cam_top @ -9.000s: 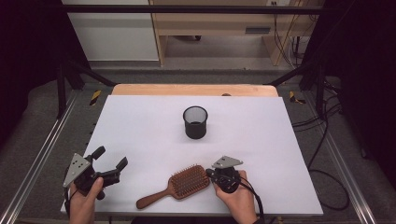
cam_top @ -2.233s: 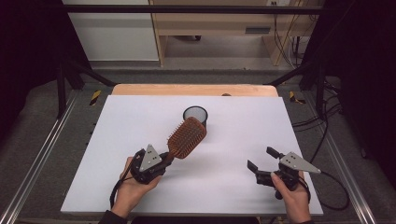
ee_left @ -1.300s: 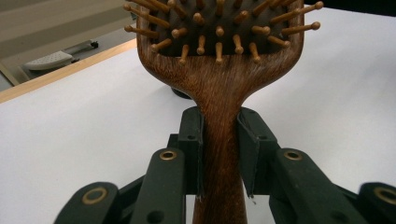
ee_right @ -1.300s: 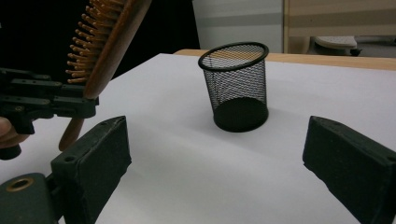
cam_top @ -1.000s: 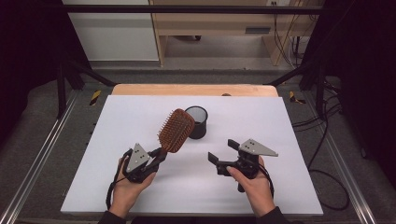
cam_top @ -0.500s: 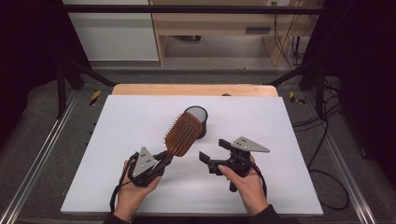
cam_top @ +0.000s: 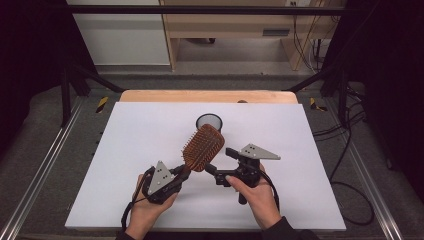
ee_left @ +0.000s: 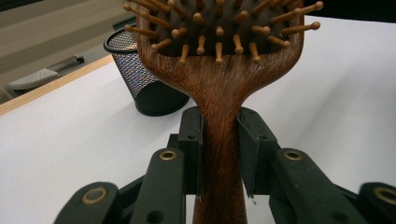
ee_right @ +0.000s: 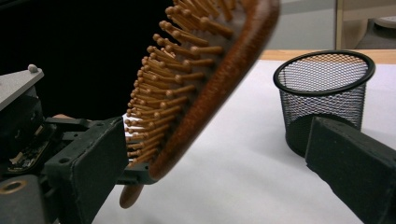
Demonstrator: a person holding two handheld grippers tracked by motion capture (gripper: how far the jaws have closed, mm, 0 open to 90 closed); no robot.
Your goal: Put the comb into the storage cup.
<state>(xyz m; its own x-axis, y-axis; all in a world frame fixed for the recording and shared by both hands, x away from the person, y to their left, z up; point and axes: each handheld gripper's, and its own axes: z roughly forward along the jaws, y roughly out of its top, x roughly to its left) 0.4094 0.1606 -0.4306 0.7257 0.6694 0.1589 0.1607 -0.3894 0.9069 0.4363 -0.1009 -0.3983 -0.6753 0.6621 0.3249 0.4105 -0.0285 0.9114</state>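
A brown wooden hairbrush [cam_top: 202, 147] is held up off the white table, its head tilted toward the black mesh cup [cam_top: 209, 121]. My left gripper [cam_top: 181, 173] is shut on the brush handle [ee_left: 219, 140]; in the left gripper view both pads [ee_left: 192, 135] press on its sides. My right gripper [cam_top: 219, 160] is open and points left at the brush. In the right gripper view the bristled head [ee_right: 196, 79] stands between its wide-apart jaws, close to the left pad [ee_right: 93, 158], with no grip on it. The mesh cup [ee_right: 327, 84] stands behind.
The white table top [cam_top: 125, 150] has a wooden strip [cam_top: 210, 96] along its far edge. Metal rails [cam_top: 40, 170] run along the sides, and cables [cam_top: 350, 165] lie on the floor at the right.
My right gripper has moved left, closing in on the brush head with its jaws open. The left gripper has kept its hold and shifted the brush head slightly to the right.
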